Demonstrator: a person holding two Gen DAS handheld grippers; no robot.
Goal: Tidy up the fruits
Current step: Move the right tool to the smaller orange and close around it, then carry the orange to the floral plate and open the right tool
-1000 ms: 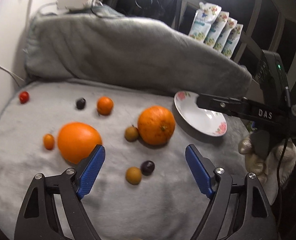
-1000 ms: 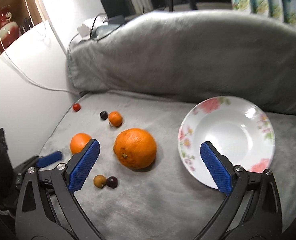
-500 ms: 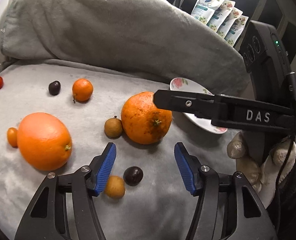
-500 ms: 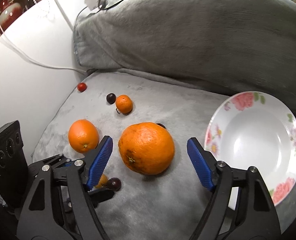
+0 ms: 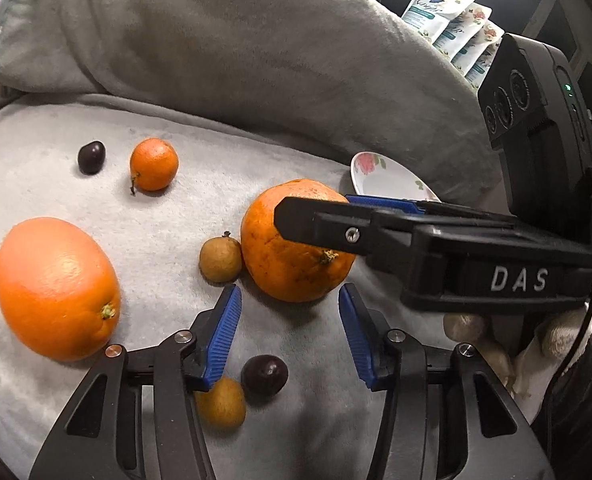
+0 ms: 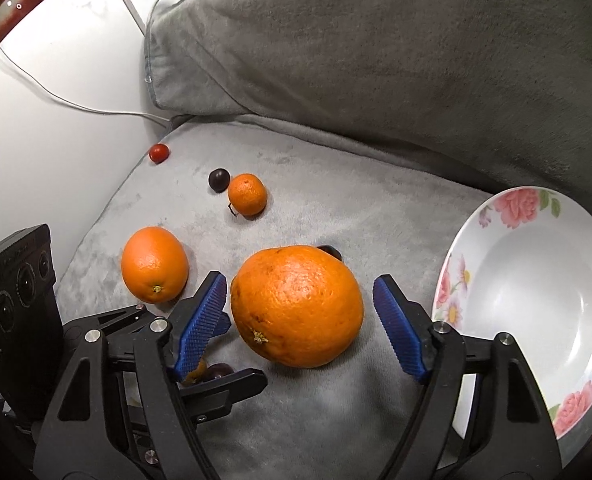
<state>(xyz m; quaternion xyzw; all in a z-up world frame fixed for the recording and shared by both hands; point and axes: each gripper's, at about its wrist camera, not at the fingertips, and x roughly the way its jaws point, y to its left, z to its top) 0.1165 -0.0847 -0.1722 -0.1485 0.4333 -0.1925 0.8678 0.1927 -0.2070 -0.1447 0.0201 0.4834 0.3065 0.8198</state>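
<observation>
The right gripper [image 6: 300, 312] has its blue pads apart on either side of the big rough-skinned orange [image 6: 298, 306], a sliver of grey blanket [image 6: 336, 184] showing at each pad, so it brackets the fruit without pressing it; its jaws closed a good deal a moment ago and have since barely moved. The left gripper [image 5: 290, 336] stands about half spread after just closing further; a dark grape [image 5: 265, 375] lies near between its fingers, a brown longan [image 5: 221, 402] sits partly under the left pad, and neither pad presses on anything. The big orange lies mid-blanket, its long axis running near-left to far-right in the right wrist view, stem end turned toward the near left. To its left lies a smooth orange [image 6: 155, 265], stem pointing near. Farther off sit a small mandarin [image 6: 247, 194], another dark grape [image 6: 219, 179] and a red cherry tomato [image 6: 159, 153]. A flowered plate [image 6: 492, 216] rests at the right. The right gripper's black body reads "DAS" [image 5: 519, 279].
</observation>
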